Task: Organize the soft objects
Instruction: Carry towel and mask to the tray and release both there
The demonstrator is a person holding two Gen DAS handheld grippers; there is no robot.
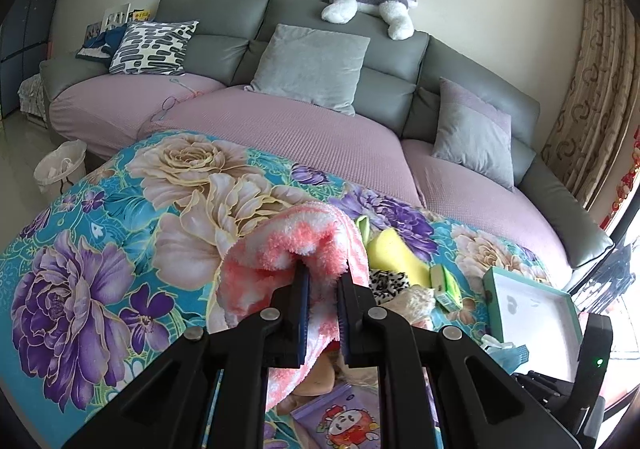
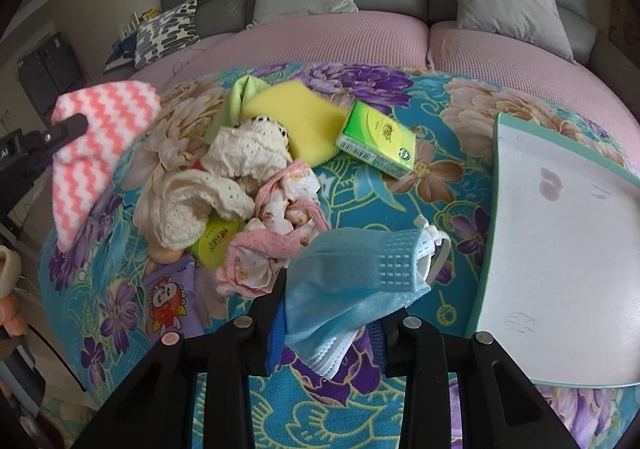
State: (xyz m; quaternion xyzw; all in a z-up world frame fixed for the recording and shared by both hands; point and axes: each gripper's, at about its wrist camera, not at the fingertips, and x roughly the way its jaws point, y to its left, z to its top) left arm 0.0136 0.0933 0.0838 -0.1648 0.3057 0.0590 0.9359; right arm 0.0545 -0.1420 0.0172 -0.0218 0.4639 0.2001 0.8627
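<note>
Blue face mask hangs pinched between the right gripper's fingers, low centre, with the white tray just right. Left gripper clamps the pink towel, lifted.

Soft, even daylight enters from a blown-out window at the right edge, shadows stay faint, focus is crisp centrally, and fisheye bending curves the sofa toward dark vignetted corners.
</note>
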